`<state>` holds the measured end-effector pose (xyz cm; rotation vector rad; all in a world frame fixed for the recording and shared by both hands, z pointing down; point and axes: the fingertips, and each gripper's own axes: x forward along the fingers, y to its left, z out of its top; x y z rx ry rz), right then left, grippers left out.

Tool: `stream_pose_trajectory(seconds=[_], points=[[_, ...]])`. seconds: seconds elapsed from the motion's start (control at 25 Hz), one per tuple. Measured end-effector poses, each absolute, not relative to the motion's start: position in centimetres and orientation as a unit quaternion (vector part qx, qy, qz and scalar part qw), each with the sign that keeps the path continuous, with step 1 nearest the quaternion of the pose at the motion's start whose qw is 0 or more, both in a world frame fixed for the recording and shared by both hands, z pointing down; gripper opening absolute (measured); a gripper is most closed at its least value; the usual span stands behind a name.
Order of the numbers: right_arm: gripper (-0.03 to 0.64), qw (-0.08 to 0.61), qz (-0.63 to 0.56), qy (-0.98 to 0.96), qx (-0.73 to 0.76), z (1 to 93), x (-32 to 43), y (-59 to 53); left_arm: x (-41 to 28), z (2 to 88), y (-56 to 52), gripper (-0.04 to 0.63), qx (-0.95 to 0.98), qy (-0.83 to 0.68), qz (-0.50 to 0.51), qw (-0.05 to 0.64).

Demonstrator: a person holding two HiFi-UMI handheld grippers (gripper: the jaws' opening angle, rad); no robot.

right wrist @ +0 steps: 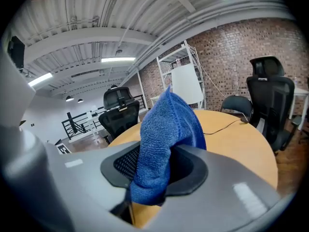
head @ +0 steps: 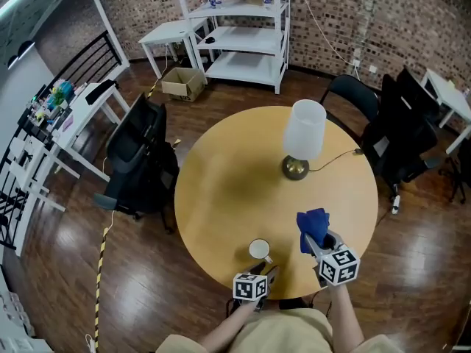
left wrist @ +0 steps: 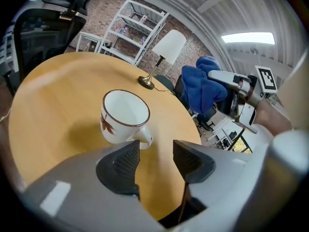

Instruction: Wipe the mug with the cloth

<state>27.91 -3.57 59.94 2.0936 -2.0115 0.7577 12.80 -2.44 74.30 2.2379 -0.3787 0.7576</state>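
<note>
The round surface (head: pixel 221 197) is mostly bare, with a lamp (head: pixel 302 134) toward its far edge. The mug (head: pixel 259 249) stands by the near edge, before the spread left gripper (left wrist: pixel 157 161). The right gripper (right wrist: pixel 154 168) pinches the blue cloth (right wrist: pixel 166 129) alongside.

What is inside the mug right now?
The mug shows only a bare white interior and looks empty. Its near inner wall is hidden behind the rim.

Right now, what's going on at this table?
A person stands at the round wooden table with a gripper in each hand. The right gripper is shut on a blue cloth, held off the table to the mug's right. The left gripper is open, just short of the handle of the upright white mug. The cloth isn't touching the mug yet.
</note>
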Motion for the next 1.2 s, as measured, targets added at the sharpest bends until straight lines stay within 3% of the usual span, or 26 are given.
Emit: stream_pose_trajectory(seconds=[0.44,0.6,0.96,1.2], points=[[0.140,0.094,0.263,-0.689,0.670,61.2,28.8,-2.9,14.4,76.1,-4.4,0.166,0.839,-0.252,0.273,0.399],[0.140,0.102,0.263,-0.698,0.659,61.6,28.1,-2.7,14.1,76.6,-4.9,0.094,0.827,-0.280,0.267,0.407],[0.147,0.106,0.324,-0.731,0.591,65.2,24.6,-2.8,12.9,75.4,-4.5,0.049,0.867,-0.210,0.295,0.341],[0.155,0.150,0.309,-0.789,0.509,67.5,20.1,-3.5,11.4,74.3,-5.4,0.049,0.867,-0.134,0.262,0.402]])
